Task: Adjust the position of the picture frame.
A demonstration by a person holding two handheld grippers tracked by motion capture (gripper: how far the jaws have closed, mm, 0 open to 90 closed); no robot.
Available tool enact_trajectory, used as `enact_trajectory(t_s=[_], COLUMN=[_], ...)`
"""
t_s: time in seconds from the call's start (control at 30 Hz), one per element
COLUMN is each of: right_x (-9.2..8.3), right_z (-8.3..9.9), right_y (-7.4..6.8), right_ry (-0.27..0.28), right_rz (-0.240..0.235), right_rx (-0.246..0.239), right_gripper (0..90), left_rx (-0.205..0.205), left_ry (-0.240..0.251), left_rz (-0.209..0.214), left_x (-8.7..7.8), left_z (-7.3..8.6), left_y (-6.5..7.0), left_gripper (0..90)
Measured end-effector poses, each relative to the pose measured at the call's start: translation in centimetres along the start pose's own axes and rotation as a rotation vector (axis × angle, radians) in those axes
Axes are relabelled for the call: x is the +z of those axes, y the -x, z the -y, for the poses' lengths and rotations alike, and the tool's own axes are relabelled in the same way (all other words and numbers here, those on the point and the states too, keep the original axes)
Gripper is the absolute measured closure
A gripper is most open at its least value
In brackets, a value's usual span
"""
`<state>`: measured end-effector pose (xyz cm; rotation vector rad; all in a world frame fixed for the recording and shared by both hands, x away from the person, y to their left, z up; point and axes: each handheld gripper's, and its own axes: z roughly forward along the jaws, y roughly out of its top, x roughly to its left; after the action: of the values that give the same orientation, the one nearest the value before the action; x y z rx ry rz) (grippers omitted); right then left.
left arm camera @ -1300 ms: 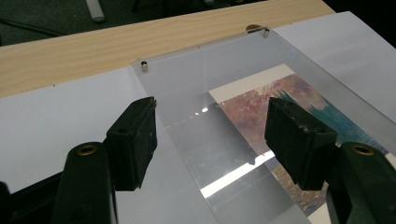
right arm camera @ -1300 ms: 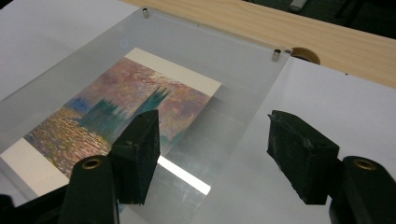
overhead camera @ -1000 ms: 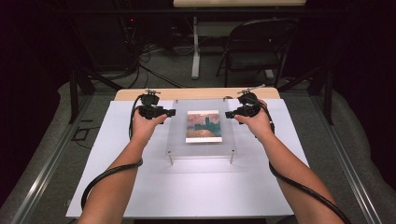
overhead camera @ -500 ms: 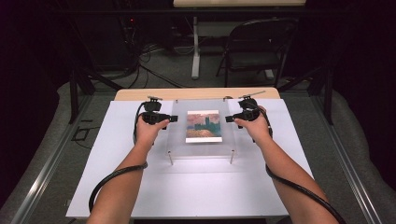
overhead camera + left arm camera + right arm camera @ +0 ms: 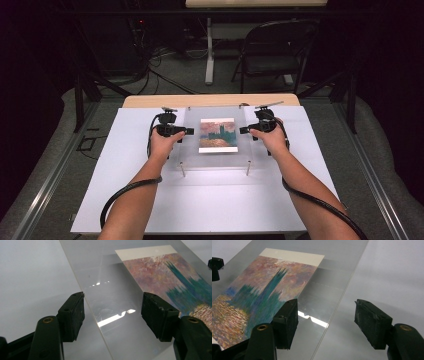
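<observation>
Tools [image 5: 187, 131] [image 5: 242, 130] gaping beside clear glossy rectangular sheet [image 5: 190, 147]; painterly print [image 5: 218, 135].

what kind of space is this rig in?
Likely a lab or recording studio, not a home: a white table set before dark curtained surroundings, loose cables on the floor, a folding chair behind, and a clear acrylic plate on standoffs.

Bare white table [image 5: 210, 200] lies free left, right and in front of the clear plate [image 5: 192, 150]; the plate's edges and corner legs [image 5: 248, 168] obstruct.
</observation>
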<state>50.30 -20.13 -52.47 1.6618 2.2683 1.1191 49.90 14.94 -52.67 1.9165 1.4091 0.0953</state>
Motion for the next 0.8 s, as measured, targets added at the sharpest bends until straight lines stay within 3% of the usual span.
enact_trajectory(t_s=[0.5, 0.7, 0.8], right_x=[0.5, 1.0, 1.1], right_z=[0.3, 0.3, 0.2], right_y=[0.4, 0.1, -0.2], right_ry=[-0.001, -0.011, -0.019], right_rz=[-0.062, -0.104, -0.100], right_rx=[0.082, 0.088, 0.076], right_gripper=[34.3, 33.6, 31.2], left_rx=[-0.034, -0.044, -0.044], left_ry=[-0.007, -0.013, -0.019], left_rz=[0.022, 0.022, 0.019], left_x=[0.4, 0.5, 0.4], left_z=[0.2, 0.1, 0.1], left_y=[0.0, 0.0, 0.1], left_gripper=[30.7, 30.5, 30.2])
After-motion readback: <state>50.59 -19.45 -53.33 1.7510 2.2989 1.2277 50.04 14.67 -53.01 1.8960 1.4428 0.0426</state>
